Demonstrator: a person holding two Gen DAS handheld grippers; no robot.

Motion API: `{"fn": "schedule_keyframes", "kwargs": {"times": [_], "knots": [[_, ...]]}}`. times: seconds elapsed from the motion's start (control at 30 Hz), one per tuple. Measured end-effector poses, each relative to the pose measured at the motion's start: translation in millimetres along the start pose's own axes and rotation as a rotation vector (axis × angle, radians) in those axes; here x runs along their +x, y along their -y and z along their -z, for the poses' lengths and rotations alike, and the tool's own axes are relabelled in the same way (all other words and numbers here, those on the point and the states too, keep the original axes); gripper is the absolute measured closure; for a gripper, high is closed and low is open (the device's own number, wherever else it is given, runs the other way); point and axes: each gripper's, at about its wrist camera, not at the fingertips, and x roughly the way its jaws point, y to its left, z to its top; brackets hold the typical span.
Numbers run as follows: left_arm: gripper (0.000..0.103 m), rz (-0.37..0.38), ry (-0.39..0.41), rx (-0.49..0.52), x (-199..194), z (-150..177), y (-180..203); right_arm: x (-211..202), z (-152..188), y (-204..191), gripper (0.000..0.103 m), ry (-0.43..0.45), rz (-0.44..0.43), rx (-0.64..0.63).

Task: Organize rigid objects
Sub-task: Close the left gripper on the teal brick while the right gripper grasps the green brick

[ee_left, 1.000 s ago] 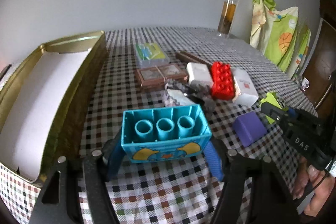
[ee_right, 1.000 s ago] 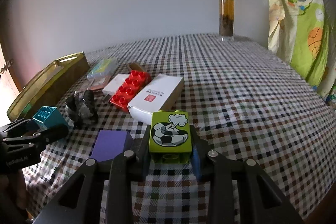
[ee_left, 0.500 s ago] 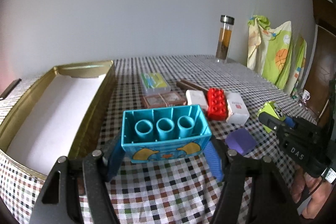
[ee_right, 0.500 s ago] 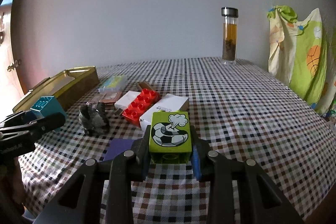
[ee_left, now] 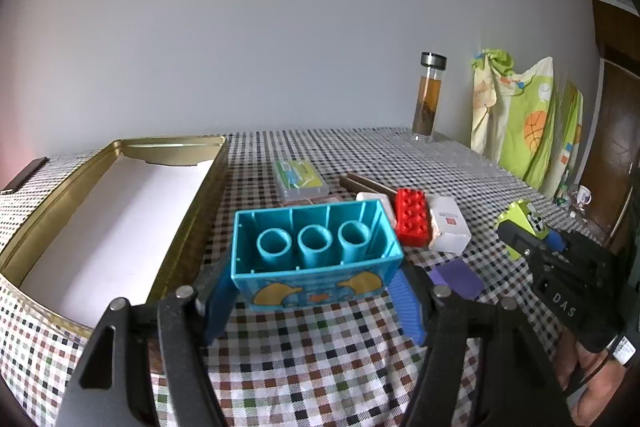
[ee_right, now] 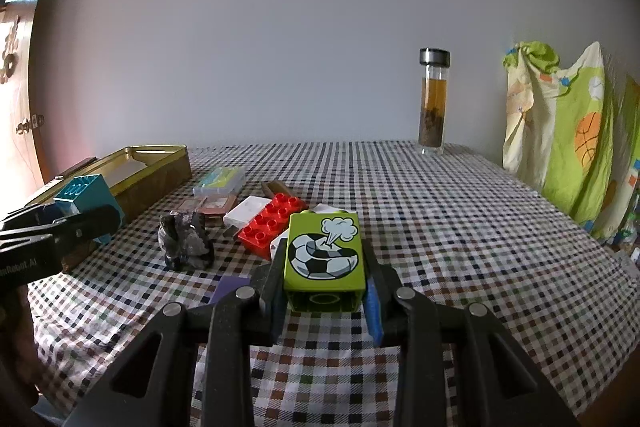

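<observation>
1. My left tongs [ee_left: 316, 291] clamp the teal block [ee_left: 314, 253], hollow side up, above the table [ee_left: 320, 359], right of the gold tin [ee_left: 192, 227].
2. My right tongs [ee_right: 326, 301] clamp the green football block [ee_right: 324, 257], near the red brick [ee_right: 272, 227].

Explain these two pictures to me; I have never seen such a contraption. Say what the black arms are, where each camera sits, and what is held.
No robot here: a person carries a hand-held gripper in each hand, with a fisheye camera looking along its two fingers. The left hand-held gripper clamps a teal block, hollow side up. The right hand-held gripper clamps a green block with a football picture. Each view also shows the other gripper at its edge. On the checked tablecloth lie a gold tin, a red brick, white boxes, a purple piece and a bottle.
</observation>
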Motion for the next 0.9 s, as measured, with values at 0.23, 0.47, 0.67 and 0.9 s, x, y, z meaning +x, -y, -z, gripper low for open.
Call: {"fn": "schedule_keyframes", "kwargs": {"times": [0.23,0.47,0.67,0.9], "knots": [[0.035,-0.008,0.055,0.009,-10,1,4,-5,1,-2,0.069,0.038,0.011,-0.018],[0.035,-0.016,0.099,0.013,-18,3,4,-9,2,-6,0.069,0.066,0.019,-0.031],[0.035,-0.025,0.148,0.019,-26,4,6,-10,3,-7,0.069,0.081,0.031,-0.035],[0.035,-0.037,0.188,0.026,-35,5,3,-13,3,-19,0.069,0.101,0.069,-0.097]]}}
